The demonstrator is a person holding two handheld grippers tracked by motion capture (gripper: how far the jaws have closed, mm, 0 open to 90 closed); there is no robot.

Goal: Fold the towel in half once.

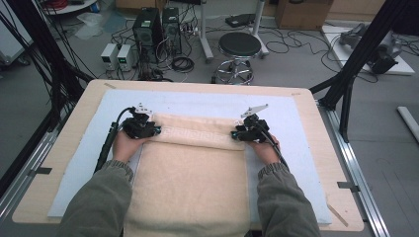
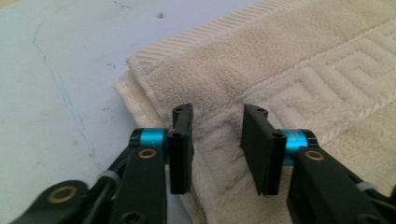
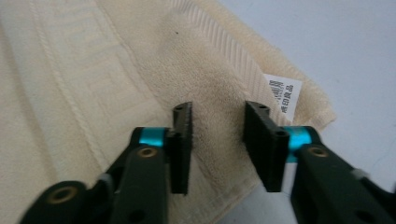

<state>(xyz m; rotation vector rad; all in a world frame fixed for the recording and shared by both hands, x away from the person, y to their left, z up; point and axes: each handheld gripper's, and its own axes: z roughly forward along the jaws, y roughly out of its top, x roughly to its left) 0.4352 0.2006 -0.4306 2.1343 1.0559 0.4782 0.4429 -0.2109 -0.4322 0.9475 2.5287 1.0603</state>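
Note:
A cream towel [image 1: 190, 177] lies on a pale blue mat [image 1: 197, 101], its far end folded back into a thick band with a woven key pattern. My left gripper [image 1: 148, 129] rests at the band's left end and my right gripper [image 1: 242, 133] at its right end. In the left gripper view the jaws [image 2: 217, 116] stand apart over the towel's [image 2: 280, 56] folded corner, with a soft pucker of cloth between them. In the right gripper view the jaws [image 3: 217, 114] stand apart over the flat towel [image 3: 93, 70], beside a white label [image 3: 282, 93].
The mat covers most of a wooden table [image 1: 74, 128]. The towel's near end hangs over the table's front edge between the person's sleeves. Beyond the table stand a black stool [image 1: 239, 47], computer cases [image 1: 148, 29] and floor cables. Black frame posts [image 1: 356, 64] rise at both sides.

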